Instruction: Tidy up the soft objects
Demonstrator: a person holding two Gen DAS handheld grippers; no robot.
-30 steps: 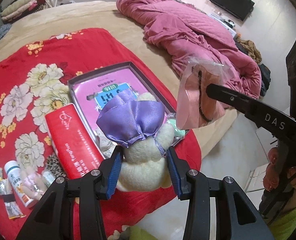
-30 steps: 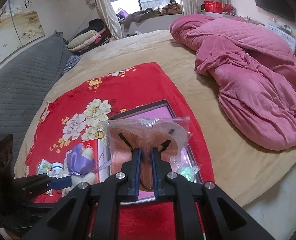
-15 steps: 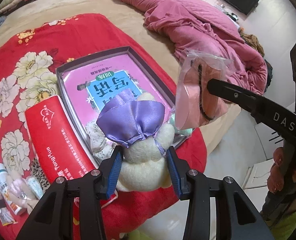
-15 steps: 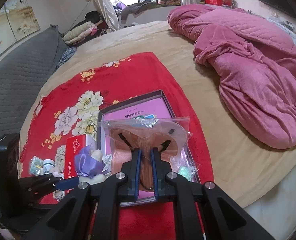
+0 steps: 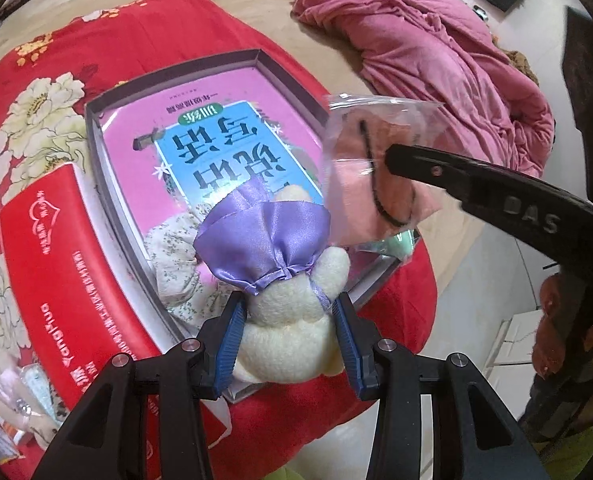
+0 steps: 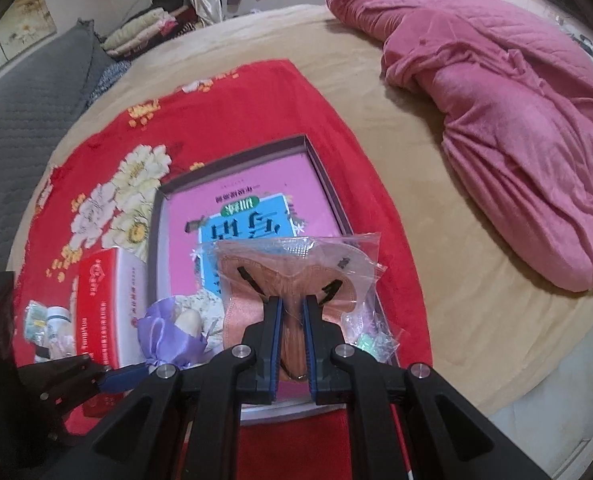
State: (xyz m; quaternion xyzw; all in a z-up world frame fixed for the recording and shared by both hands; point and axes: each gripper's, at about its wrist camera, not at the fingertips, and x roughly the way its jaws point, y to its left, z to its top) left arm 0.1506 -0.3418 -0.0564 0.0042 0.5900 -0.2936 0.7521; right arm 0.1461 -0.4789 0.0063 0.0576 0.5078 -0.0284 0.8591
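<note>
With the left gripper (image 5: 288, 340) clamped on a cream plush toy (image 5: 292, 320) and the right gripper (image 6: 292, 344) pinched tight on a bagged pink mask (image 6: 296, 280), both hang over the grey box (image 5: 96, 152), neither soft thing yet set down inside.

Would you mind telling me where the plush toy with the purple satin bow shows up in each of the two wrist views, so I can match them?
Left wrist view: the plush toy sits bottom centre, gripped in the left claw, over the near end of the grey tray.
Right wrist view: it appears lower left, beside the red box.
Shared landmark: the pink book lying in the tray.
</note>
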